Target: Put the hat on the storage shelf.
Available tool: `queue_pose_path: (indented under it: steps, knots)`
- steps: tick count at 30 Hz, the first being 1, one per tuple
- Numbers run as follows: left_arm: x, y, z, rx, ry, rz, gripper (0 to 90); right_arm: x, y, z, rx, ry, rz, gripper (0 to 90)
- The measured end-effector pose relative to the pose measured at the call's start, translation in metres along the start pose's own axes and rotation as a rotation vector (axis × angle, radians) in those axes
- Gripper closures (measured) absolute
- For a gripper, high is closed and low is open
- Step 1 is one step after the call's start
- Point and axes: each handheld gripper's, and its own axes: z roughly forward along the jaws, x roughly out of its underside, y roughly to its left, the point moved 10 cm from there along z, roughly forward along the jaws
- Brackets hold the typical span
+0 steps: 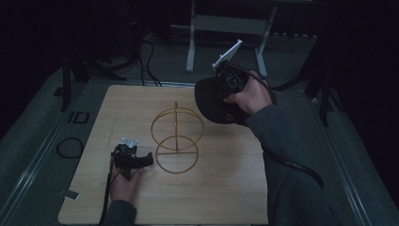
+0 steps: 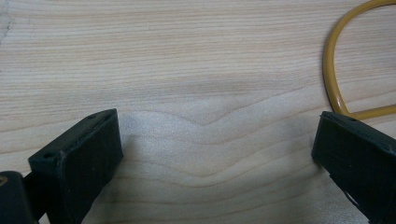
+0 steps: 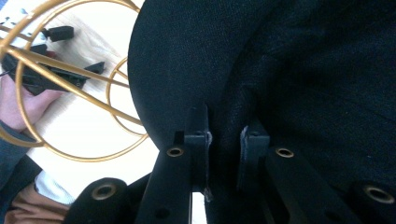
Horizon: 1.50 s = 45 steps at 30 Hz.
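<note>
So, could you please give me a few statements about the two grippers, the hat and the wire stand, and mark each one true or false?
1. The right gripper is shut on the black hat. True.
2. The hat hangs on the gold wire stand. False: it is held in the air beside the stand, apart from it.
3. The left gripper has its jaws open with nothing between them. True.
4. The left gripper grips the stand's base ring. False: the ring lies outside its jaws, on the wooden table.
</note>
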Motion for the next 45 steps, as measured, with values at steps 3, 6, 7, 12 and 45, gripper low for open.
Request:
queue_pose_path:
  steps: [3, 6, 7, 12, 45]
  knots:
    - [0.000, 0.000, 0.000, 0.000, 0.000, 0.000, 1.2, -0.001, 0.004, -0.002, -0.001, -0.005, -0.010, 78.4]
    - [0.000, 0.000, 0.000, 0.000, 0.000, 0.000, 1.2, -0.003, 0.007, -0.003, 0.000, -0.008, -0.024, 78.4]
    - [0.000, 0.000, 0.000, 0.000, 0.000, 0.000, 1.2, -0.003, 0.009, -0.004, -0.001, -0.008, -0.025, 78.4]
    - [0.000, 0.000, 0.000, 0.000, 0.000, 0.000, 1.2, -0.005, 0.017, -0.005, -0.008, -0.013, -0.052, 78.4]
    - [0.000, 0.000, 0.000, 0.000, 0.000, -0.003, 1.2, -0.017, 0.072, -0.017, -0.064, -0.039, -0.196, 77.8]
